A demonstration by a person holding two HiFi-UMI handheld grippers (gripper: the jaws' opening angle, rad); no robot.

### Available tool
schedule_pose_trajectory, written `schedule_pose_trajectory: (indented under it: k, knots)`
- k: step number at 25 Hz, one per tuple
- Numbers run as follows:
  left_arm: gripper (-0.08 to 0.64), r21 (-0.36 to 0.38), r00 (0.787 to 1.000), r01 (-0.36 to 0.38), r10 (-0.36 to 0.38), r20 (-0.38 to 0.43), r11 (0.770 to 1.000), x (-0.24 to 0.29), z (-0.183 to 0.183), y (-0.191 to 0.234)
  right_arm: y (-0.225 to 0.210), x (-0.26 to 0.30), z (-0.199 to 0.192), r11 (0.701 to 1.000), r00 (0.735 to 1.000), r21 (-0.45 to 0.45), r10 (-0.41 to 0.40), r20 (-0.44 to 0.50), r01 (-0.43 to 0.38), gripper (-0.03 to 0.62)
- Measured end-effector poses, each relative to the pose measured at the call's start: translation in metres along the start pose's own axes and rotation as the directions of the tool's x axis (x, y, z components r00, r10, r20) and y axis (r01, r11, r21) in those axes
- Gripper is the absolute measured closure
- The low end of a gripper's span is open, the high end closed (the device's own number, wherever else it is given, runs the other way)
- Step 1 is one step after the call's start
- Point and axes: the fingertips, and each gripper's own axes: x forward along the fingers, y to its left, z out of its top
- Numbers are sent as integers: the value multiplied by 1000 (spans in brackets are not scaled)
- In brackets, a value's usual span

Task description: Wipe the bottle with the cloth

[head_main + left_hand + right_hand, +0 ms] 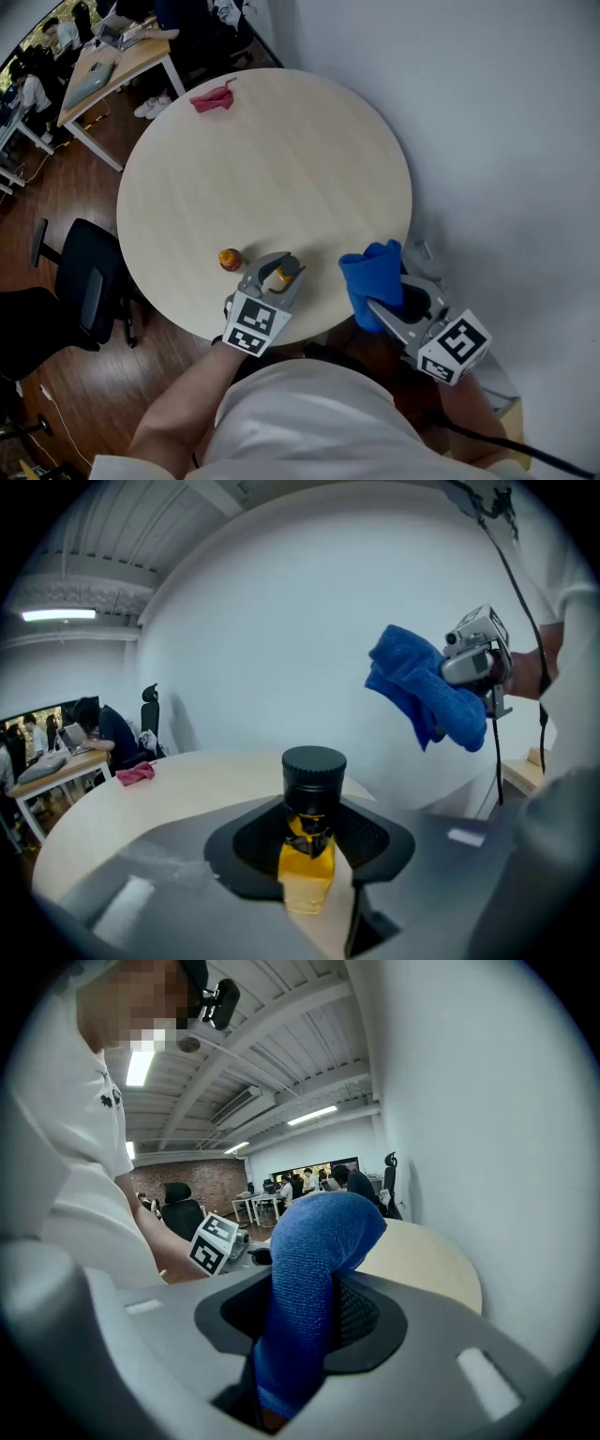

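A small bottle (309, 841) of yellow liquid with a black cap sits upright between the jaws of my left gripper (310, 847), which is shut on it. In the head view that bottle (281, 275) shows at the near edge of the round table, inside the left gripper (275, 273). My right gripper (392, 302) is shut on a blue cloth (372, 279), held off the table's right edge. The cloth (307, 1288) fills the right gripper's (302, 1335) jaws and stands up out of them. From the left gripper view the blue cloth (422, 686) hangs above and to the right of the bottle, apart from it.
A small orange-topped object (230, 259) stands on the round wooden table (281, 159) just left of my left gripper. A pink cloth (214, 98) lies at the table's far edge. A black chair (80, 281) stands left of the table, a white wall to the right.
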Motion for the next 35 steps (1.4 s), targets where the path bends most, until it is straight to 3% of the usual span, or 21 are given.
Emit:
schedule_pose_trajectory:
  k: [7, 11, 14, 18, 21, 29, 35]
  knots:
    - [408, 88, 998, 57, -60, 29, 994, -35, 49, -17, 53, 54, 88, 969, 989, -203, 147, 21, -139, 439]
    - [408, 123, 997, 72, -75, 20, 990, -48, 57, -14, 77, 87, 88, 938, 973, -270, 190, -129, -218, 439]
    - [408, 142, 996, 88, -90, 8, 986, -59, 57, -9, 74, 96, 85, 950, 975, -224, 196, -108, -216, 439]
    - [408, 113, 995, 97, -100, 24, 989, -72, 58, 6, 48, 95, 90, 976, 993, -185, 112, -33, -116, 439]
    - [408, 135, 990, 119, -129, 64, 984, -84, 81, 14, 36, 91, 96, 985, 996, -150, 83, 17, -80, 439]
    - [408, 137, 969, 187, -206, 134, 973, -98, 109, 11, 39, 99, 73, 992, 993, -88, 95, 64, -89, 439]
    - [407, 108, 962, 198, -214, 171, 974, -96, 130, 7, 24, 104, 43, 996, 996, -38, 85, 41, -84, 439]
